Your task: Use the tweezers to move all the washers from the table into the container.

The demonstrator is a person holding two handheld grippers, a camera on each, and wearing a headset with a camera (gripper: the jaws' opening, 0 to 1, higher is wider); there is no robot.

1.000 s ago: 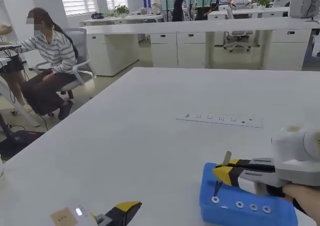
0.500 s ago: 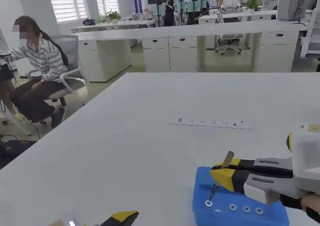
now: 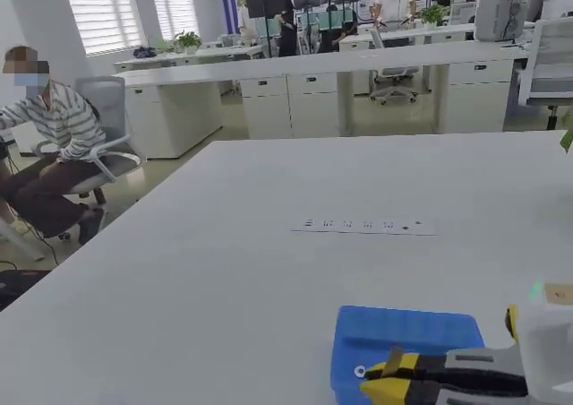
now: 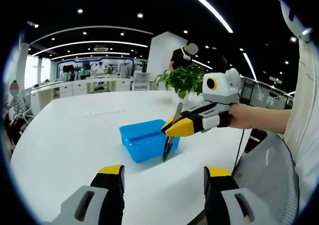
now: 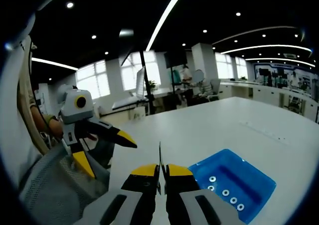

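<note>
Right gripper view: tweezers (image 5: 160, 158) are pinched by the right gripper (image 5: 162, 169), jaws pressed together; washers (image 5: 225, 192) are seen in the container (image 5: 254, 182). The left gripper (image 4: 164, 171) is held spread.

No legible text or labels

Bare tabletop (image 3: 206, 280) left of the blue container (image 3: 407, 329), power strip (image 3: 363, 227) well beyond
</note>
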